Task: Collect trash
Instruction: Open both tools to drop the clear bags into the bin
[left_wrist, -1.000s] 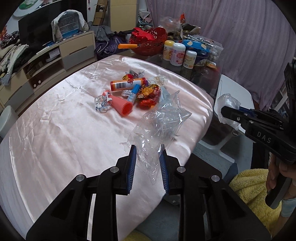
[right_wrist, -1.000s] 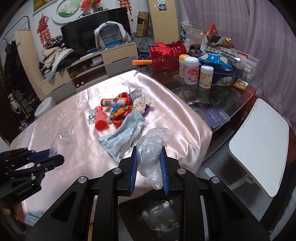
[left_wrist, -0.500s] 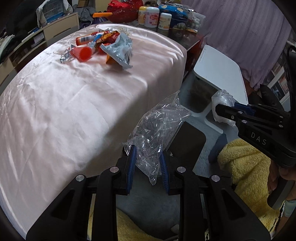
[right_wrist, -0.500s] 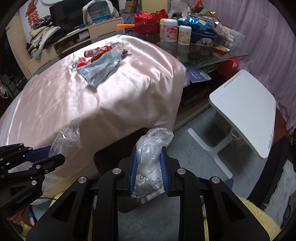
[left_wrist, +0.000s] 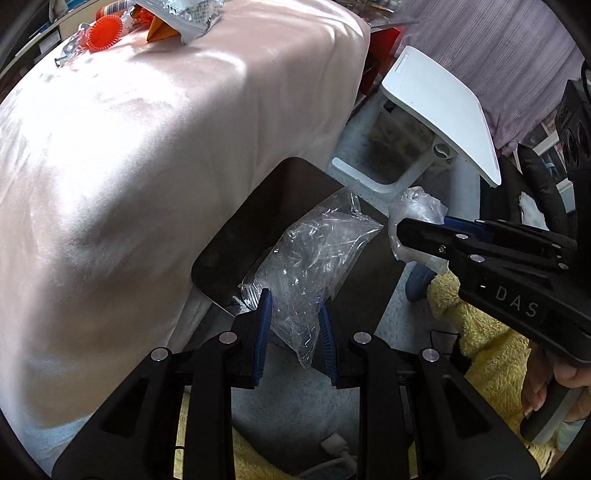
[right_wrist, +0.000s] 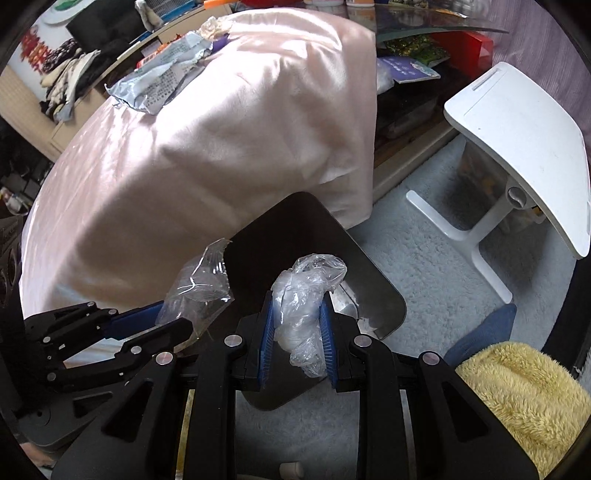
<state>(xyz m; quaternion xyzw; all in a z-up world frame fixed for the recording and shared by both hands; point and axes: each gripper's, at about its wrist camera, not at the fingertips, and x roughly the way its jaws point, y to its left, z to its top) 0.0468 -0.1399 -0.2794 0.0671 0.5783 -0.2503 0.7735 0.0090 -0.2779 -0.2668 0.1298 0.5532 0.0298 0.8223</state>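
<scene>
My left gripper (left_wrist: 295, 332) is shut on a clear crinkled plastic bag (left_wrist: 314, 254) and holds it over the open dark trash bin (left_wrist: 266, 206) beside the table. My right gripper (right_wrist: 297, 343) is shut on a crumpled whitish plastic bag (right_wrist: 306, 291), also above the bin (right_wrist: 369, 280). Each gripper shows in the other's view: the right one (left_wrist: 399, 229), the left one (right_wrist: 184, 321) with its clear bag (right_wrist: 201, 284). More trash lies on the pink tablecloth: a silver wrapper (right_wrist: 159, 81) and a red cap (left_wrist: 105, 31).
The pink-draped table (left_wrist: 129, 166) stands left of the bin. A white side table (right_wrist: 524, 147) stands to the right on grey carpet (right_wrist: 424, 258). A yellow fluffy fabric (right_wrist: 517, 387) lies at lower right.
Both grippers have moved down off the table, still holding their bags, and now hang right over the trash bin on the floor.
</scene>
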